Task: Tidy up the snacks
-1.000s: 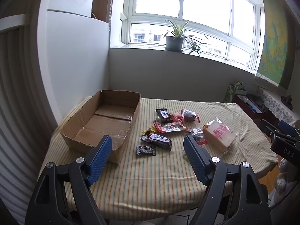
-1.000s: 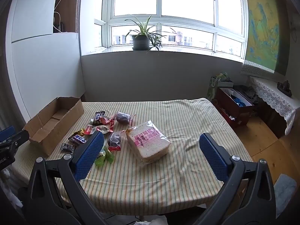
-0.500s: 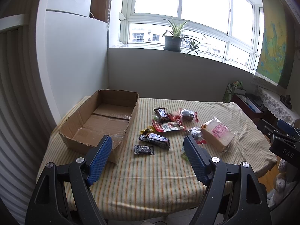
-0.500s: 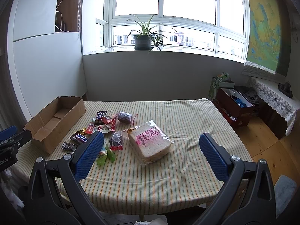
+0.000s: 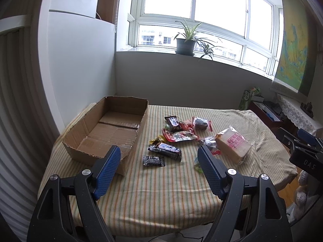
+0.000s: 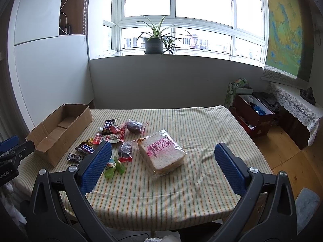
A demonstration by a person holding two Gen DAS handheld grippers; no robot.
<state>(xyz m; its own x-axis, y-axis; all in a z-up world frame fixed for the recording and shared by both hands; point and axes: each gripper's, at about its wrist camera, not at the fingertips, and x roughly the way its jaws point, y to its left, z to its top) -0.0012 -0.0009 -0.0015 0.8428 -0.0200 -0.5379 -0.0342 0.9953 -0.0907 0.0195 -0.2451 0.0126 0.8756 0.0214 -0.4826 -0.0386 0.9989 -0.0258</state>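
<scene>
An empty cardboard box (image 5: 113,127) (image 6: 58,129) lies at the left of a striped tablecloth. Beside it are scattered snack packets: a small black packet (image 5: 153,161) (image 6: 75,157), a dark chocolate bar (image 5: 166,148) (image 6: 85,147), red packets (image 5: 178,136) (image 6: 113,133), a dark cake in clear wrap (image 5: 200,122) (image 6: 134,125), a green candy (image 6: 113,166), and a bag of sliced bread (image 5: 233,144) (image 6: 163,152). My left gripper (image 5: 158,158) is open, held back from the table's near edge. My right gripper (image 6: 162,158) is open too, wide, facing the bread from the near edge.
The table (image 6: 201,125) stands under a window with a potted plant (image 6: 153,40). A white wall (image 5: 80,70) is close on the left. At the right are a red crate (image 6: 254,117), a lace-covered shelf (image 6: 294,104) and wooden floor (image 6: 282,157).
Both grippers have drawn slightly back and up from the table; the snacks and box look a little smaller. Nothing on the table has moved.
</scene>
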